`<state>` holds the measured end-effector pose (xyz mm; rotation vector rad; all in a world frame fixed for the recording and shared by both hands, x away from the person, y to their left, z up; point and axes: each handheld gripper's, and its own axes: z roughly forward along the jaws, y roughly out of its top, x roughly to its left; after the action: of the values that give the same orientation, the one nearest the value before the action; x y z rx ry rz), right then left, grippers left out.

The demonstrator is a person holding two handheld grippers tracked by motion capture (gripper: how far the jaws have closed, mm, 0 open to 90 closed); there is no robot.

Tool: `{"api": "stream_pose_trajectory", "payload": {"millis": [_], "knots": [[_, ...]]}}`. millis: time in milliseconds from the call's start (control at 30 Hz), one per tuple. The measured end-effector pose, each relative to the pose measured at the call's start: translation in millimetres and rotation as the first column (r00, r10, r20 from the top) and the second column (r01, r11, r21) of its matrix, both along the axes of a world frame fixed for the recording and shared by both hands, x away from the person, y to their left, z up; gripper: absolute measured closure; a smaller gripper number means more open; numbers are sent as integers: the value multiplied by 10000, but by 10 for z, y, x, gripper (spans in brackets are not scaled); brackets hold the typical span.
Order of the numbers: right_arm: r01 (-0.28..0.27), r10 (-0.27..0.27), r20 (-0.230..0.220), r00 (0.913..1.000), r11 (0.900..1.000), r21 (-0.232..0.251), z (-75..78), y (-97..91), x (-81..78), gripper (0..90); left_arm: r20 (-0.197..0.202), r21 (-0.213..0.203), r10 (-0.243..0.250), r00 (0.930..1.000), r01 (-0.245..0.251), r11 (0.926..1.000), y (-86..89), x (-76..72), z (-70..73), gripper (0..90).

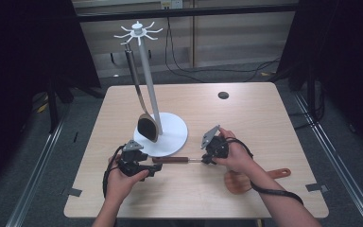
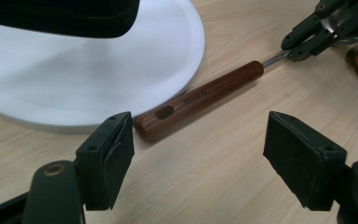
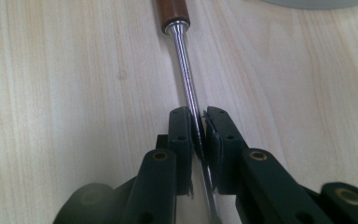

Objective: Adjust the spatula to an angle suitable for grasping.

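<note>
A utensil with a dark wooden handle (image 1: 172,160) and a thin metal shaft lies flat on the table in front of the white stand. My right gripper (image 1: 207,160) is shut on the metal shaft (image 3: 185,60) just past the handle's end, pads pressed on both sides. The utensil's head is hidden under the right hand. My left gripper (image 1: 153,169) stands open at the handle's hole end (image 2: 200,95), jaws wide apart and a little short of it, touching nothing. In the left gripper view the right gripper (image 2: 303,42) shows at the far end of the shaft.
A white utensil stand (image 1: 144,71) with a round base (image 1: 175,130) stands at mid-table; a dark spoon (image 1: 147,126) hangs from it. A wooden spatula (image 1: 238,182) lies under the right forearm. A black round cap (image 1: 223,95) sits at the back.
</note>
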<state>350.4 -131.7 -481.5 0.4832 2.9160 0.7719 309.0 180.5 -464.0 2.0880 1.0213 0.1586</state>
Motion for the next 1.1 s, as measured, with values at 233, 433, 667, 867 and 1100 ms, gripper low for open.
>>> {"api": "stream_pose_trajectory", "payload": {"millis": [233,433,667,867,1100], "knots": [[141,-141,50,9999,9999,0,0,-86,-22,811,46,25,-136,9999,136,9999,-47,23,2,241],[469,-469,-70,9989,9989,26,-1,-229,-45,803,-30,16,-397,9992,397,9992,-134,52,-15,238],[781,-777,-259,9966,9968,155,-9,-436,-45,797,-43,99,-598,9982,598,9982,-202,90,-31,233],[1311,-1303,-335,9909,9911,235,-12,-621,-64,788,-23,87,-666,9978,666,9977,-260,121,-51,219],[1853,-1849,-205,9825,9824,229,-15,-767,-85,779,12,46,-812,9967,812,9967,-326,146,-35,205]]}}
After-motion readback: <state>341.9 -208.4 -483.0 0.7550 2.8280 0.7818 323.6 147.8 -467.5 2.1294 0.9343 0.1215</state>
